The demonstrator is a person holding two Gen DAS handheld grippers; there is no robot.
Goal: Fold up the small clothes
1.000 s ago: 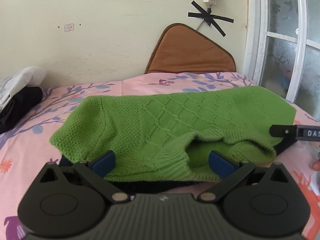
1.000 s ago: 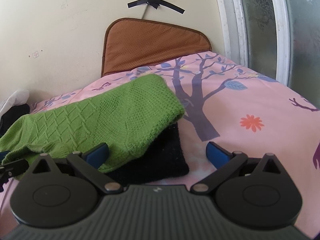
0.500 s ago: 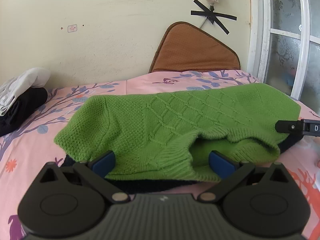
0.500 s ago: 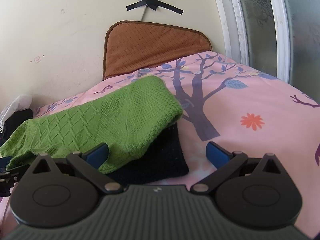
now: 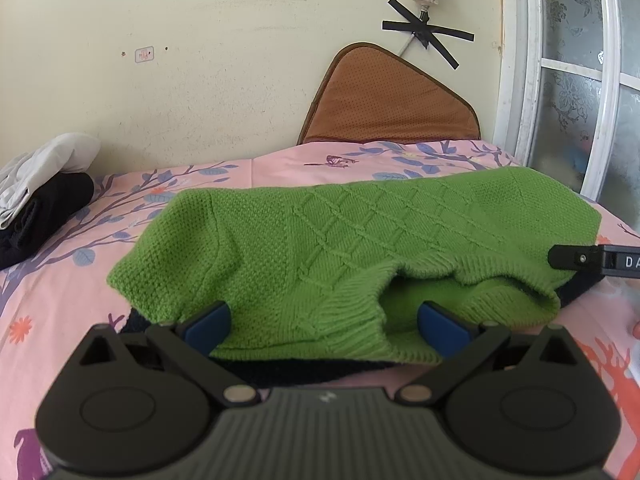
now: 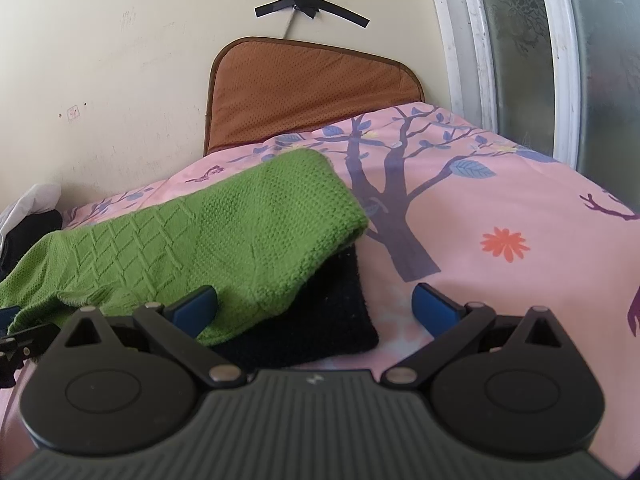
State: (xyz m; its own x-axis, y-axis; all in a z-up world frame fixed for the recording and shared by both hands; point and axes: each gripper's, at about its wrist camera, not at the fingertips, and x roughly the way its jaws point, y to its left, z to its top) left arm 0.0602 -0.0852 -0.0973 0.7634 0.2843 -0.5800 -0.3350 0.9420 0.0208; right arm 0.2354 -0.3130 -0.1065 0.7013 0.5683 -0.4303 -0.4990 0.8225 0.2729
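Note:
A small green knit sweater [image 5: 340,240] lies folded on a dark navy garment [image 5: 312,368] on the pink bed. My left gripper [image 5: 324,318] is open, its blue pads straddling the sweater's ribbed near edge without closing on it. In the right wrist view the same green sweater [image 6: 208,236] lies over the dark garment [image 6: 320,320]. My right gripper [image 6: 314,306] is open and empty, its left pad at the sweater's near right corner. The right gripper's finger shows in the left wrist view [image 5: 592,262].
The pink floral bedsheet [image 6: 500,208] spreads to the right. A brown mat [image 5: 384,108] leans on the back wall. A pile of white and black clothes [image 5: 36,196] lies at the far left. A window frame [image 5: 560,80] stands on the right.
Both grippers have drawn back and risen slightly from the sweater; the garments have not moved and both jaws stay open.

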